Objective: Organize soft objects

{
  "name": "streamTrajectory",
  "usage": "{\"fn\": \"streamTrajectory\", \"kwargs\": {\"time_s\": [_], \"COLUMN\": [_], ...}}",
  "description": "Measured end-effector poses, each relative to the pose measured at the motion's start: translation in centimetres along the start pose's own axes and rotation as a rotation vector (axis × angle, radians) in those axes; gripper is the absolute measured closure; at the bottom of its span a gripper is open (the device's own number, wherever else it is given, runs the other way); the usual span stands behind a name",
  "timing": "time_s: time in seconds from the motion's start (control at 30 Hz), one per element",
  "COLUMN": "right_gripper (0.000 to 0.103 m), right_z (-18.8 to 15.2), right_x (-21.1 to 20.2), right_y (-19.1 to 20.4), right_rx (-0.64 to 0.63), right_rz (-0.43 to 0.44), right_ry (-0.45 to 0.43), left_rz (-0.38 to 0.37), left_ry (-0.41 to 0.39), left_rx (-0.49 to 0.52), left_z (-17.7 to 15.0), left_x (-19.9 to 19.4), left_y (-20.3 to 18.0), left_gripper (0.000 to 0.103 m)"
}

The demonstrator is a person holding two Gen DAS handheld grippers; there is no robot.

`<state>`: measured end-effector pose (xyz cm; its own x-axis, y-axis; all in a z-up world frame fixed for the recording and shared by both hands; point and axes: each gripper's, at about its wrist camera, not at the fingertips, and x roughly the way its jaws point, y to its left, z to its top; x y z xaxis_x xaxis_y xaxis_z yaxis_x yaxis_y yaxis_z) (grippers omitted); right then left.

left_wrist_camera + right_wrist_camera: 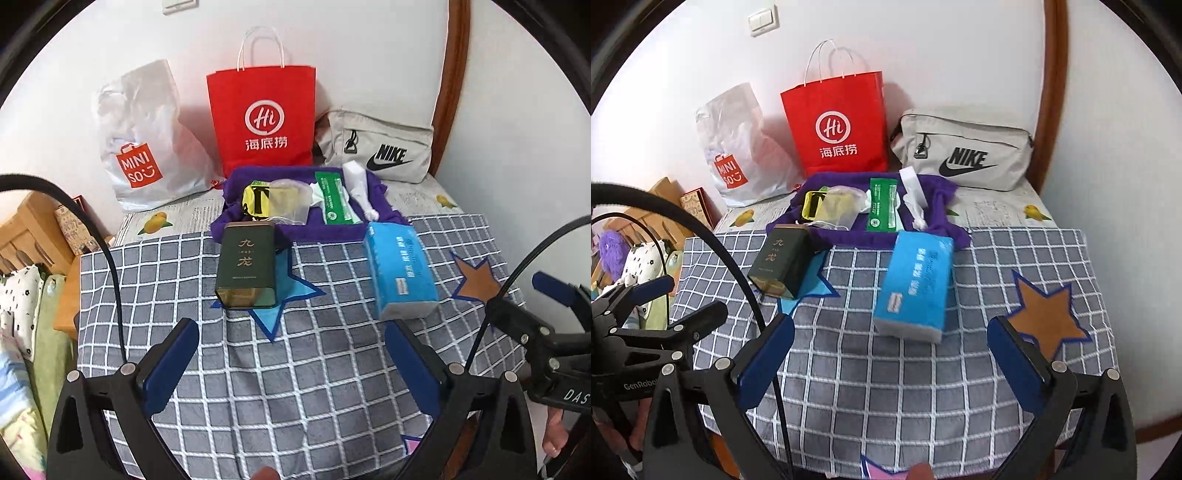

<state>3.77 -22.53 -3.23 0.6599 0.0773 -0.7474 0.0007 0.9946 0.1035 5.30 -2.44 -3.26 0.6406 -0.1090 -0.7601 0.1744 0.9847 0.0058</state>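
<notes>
A blue tissue pack (400, 271) (914, 286) lies on the grey checked cloth (295, 369) (886, 387). A dark green tin (246, 266) (781, 262) lies to its left. Behind them a purple cloth (325, 229) (849, 234) holds a yellow-black item (255, 197), a clear plastic bag (290, 201) (842, 206), a green packet (336, 201) (882, 205) and a white wrapped item (360, 184) (914, 195). My left gripper (291, 354) is open and empty above the checked cloth, short of the tin and pack. My right gripper (890, 354) is open and empty just before the tissue pack.
A white Miniso bag (144, 140) (738, 151), a red paper bag (264, 118) (836, 129) and a grey Nike pouch (380, 147) (964, 149) stand against the back wall. Wooden furniture (29, 229) and bedding (22, 306) lie left of the table.
</notes>
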Motion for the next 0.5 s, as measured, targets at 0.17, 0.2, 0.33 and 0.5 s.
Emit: {"fn": "streamTrajectory", "kwargs": {"time_s": [0.17,0.2,0.33,0.5], "right_gripper": [0.001,0.001,0.001,0.001], "right_z": [-1.9,-2.2,-3.0,-3.4], "right_x": [-1.4,-1.5,-1.9,-2.6], "right_y": [-0.6,-0.6,-0.7,-0.8], "right_rx": [0.024,0.025,0.037,0.05], "right_rz": [-0.003,-0.007,-0.006,0.004], "right_ry": [0.004,0.004,0.007,-0.003], "left_rz": [-0.004,0.016,0.033,0.023], "left_ry": [-0.021,-0.032,-0.062,-0.064], "left_rx": [0.004,0.018,0.038,0.025], "left_z": [-1.6,-1.7,-2.4,-2.5], "left_x": [-1.3,-1.7,-3.3,-3.9], "left_y": [-0.9,-1.2,-2.1,-2.0], "left_gripper": [0.001,0.001,0.001,0.001]}}
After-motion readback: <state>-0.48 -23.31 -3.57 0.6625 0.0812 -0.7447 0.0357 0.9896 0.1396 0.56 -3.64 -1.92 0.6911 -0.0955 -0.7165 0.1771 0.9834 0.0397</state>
